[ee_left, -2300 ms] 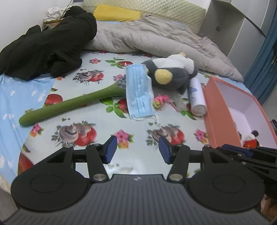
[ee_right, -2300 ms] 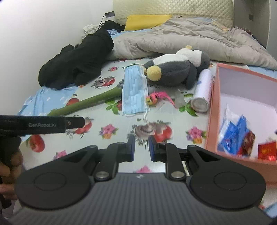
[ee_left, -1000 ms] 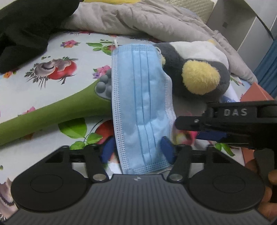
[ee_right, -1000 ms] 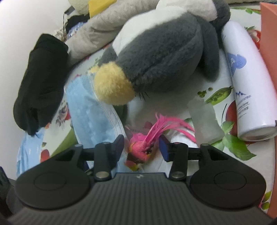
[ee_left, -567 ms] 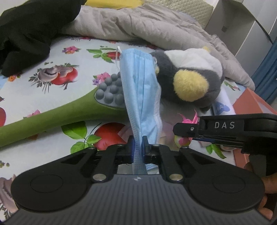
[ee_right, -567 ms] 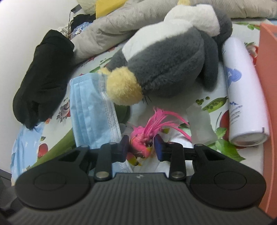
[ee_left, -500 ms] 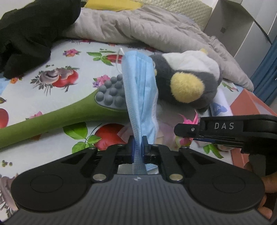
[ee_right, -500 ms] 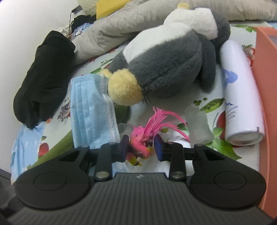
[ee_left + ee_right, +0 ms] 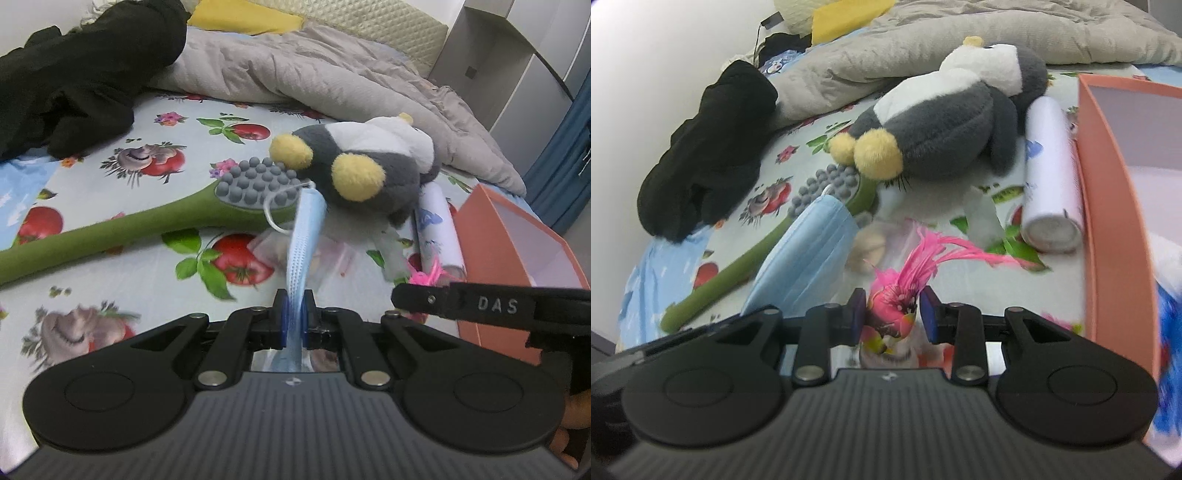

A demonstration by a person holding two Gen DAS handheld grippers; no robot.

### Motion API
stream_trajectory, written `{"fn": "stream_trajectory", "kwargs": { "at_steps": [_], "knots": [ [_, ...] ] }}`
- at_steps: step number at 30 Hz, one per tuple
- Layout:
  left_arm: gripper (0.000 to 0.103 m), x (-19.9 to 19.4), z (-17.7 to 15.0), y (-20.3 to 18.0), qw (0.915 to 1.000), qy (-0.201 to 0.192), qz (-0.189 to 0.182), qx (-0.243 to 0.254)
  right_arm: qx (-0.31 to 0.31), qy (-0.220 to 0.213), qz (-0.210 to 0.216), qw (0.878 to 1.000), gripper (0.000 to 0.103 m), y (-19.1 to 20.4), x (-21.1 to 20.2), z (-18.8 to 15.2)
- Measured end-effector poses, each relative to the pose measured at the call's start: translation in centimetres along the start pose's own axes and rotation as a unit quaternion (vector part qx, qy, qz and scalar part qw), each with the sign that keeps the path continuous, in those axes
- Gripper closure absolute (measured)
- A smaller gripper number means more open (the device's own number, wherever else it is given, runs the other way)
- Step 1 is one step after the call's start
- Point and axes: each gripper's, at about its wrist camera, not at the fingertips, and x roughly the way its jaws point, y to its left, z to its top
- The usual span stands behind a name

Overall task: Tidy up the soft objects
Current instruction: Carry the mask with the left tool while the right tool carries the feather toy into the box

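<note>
My left gripper is shut on a blue face mask, held edge-on and lifted above the fruit-print sheet; the mask also shows in the right wrist view. My right gripper is shut on a pink feathered toy, raised off the sheet; its feathers show in the left wrist view. A grey and white plush penguin lies behind both. The orange box stands to the right.
A green massage stick with a grey knobbed head lies to the left. A white spray can lies against the box. Black clothing and a grey quilt lie further back. A crumpled clear wrapper sits under the mask.
Both grippers pulled back and up with their loads: the mask came off the massage stick's head, and the pink toy lifted off the sheet toward the orange box.
</note>
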Motion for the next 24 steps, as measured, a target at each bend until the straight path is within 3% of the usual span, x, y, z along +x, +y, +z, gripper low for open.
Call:
{"fn": "stream_trajectory", "kwargs": {
  "at_steps": [17, 24],
  "knots": [
    [0.097, -9.8, -7.2, -1.3, 0.9997, -0.02, 0.001, -0.013, -0.058, -0.016, -0.001, 0.998, 0.068, 2.3, -8.7, -7.5],
    [0.097, -12.6, -8.7, -2.4, 0.9996, -0.027, -0.005, -0.008, -0.067, -0.025, 0.0, 0.997, 0.068, 2.4, -11.4, -9.7]
  ]
}}
